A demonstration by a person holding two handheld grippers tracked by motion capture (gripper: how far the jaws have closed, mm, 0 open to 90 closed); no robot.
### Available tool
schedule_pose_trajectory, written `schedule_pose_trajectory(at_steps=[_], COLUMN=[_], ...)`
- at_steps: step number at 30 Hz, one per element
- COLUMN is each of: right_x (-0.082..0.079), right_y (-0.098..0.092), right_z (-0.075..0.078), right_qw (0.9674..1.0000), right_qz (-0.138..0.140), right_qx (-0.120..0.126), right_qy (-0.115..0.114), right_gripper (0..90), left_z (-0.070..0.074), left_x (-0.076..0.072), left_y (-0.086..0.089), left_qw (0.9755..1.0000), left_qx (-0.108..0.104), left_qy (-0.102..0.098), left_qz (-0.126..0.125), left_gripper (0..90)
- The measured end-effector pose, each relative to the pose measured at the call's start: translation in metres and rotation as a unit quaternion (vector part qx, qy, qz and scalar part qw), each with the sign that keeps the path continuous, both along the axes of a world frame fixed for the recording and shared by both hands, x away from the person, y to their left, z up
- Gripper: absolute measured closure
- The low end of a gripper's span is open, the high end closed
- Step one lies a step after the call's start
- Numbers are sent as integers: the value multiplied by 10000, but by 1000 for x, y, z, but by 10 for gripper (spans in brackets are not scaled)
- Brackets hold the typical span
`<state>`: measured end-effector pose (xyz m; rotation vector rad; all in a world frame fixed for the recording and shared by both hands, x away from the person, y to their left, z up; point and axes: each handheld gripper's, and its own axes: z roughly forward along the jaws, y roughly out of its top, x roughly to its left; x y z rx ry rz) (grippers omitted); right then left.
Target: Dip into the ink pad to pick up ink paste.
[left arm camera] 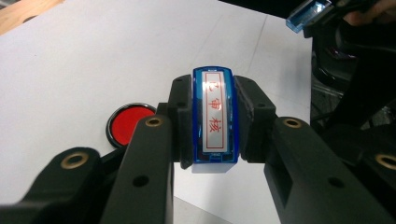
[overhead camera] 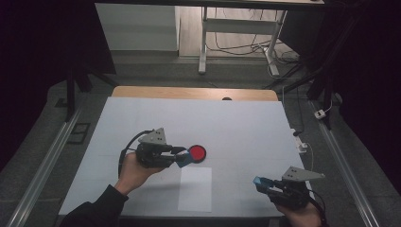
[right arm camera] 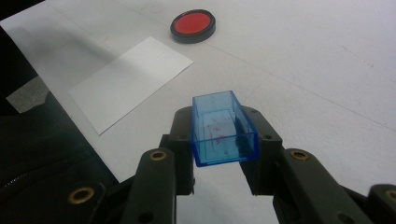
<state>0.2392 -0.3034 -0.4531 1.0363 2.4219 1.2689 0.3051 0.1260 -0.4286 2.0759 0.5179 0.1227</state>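
Observation:
My left gripper is shut on a blue stamp whose white label bears red characters, seen end-on in the left gripper view. The stamp hovers just left of a round red ink pad in a black case, which lies open on the white table. At the table's front right, my right gripper is shut on a clear blue cap, its hollow side facing up. A white paper sheet lies flat between the two grippers. The ink pad and paper lie beyond the cap.
A wooden strip runs along the table's far edge. Metal rails flank the table on the floor at both sides. Desk legs and cables stand well behind. A white plug lies on the floor at the right.

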Motion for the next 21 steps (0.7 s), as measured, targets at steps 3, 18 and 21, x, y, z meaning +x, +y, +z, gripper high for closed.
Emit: schedule_pose_trajectory(at_steps=[3, 18, 21], right_x=[0, -1, -1], right_y=[0, 0, 0], right_z=[0, 0, 0], right_qw=[10000, 10000, 10000], right_qz=[3, 33, 37], right_qx=[0, -14, -9], right_qy=[-2, -17, -32], right_gripper=[682, 682, 682], left_z=[-1, -7, -8], left_x=[4, 22, 28], left_y=[-1, -17, -18], left_qw=[10000, 9996, 9995], left_qx=[16, 245, 260], left_qy=[41, 83, 123], left_qz=[35, 99, 158], left_gripper=[700, 700, 700])
